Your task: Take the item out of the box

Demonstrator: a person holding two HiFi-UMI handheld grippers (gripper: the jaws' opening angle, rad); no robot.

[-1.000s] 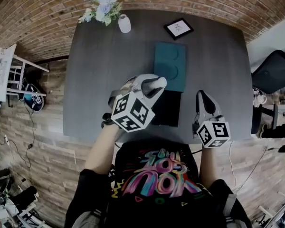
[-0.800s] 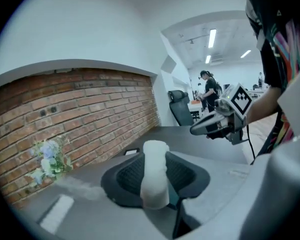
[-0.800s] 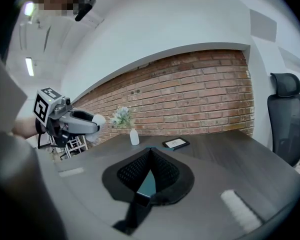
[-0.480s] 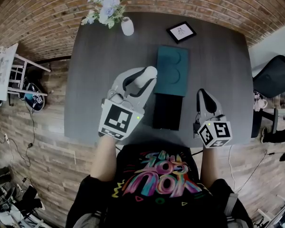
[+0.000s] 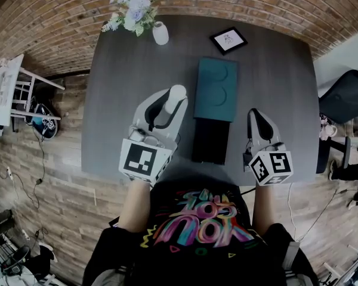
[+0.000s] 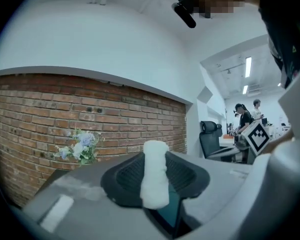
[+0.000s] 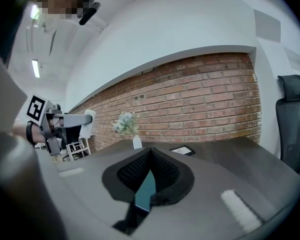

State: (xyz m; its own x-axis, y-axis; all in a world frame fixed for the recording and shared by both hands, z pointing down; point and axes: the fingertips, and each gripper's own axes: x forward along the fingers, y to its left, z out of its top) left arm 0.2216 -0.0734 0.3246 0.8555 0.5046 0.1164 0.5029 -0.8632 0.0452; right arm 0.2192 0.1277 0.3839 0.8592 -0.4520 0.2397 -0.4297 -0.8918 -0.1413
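Note:
My left gripper (image 5: pixel 172 100) hangs above the dark table (image 5: pixel 119 76), left of the box, shut on a white roll-shaped item (image 5: pixel 177 92). In the left gripper view the white item (image 6: pixel 154 183) stands upright between the black pads of that gripper (image 6: pixel 155 160). The box is a black tray (image 5: pixel 209 140) with a teal part (image 5: pixel 215 89) lying just beyond it. My right gripper (image 5: pixel 254 114) rests to the right of the box, jaws together and empty. In the right gripper view its closed pads (image 7: pixel 150 156) meet, and the left gripper (image 7: pixel 65 120) shows at the far left.
A white vase with flowers (image 5: pixel 160 33) and a small framed picture (image 5: pixel 225 39) stand at the table's far side. A black office chair (image 5: pixel 346 88) is off the right edge, a white chair (image 5: pixel 12 88) to the left on the wooden floor.
The left gripper has carried the white item leftward, away from over the box, and has turned in the hand. The right gripper has stayed put.

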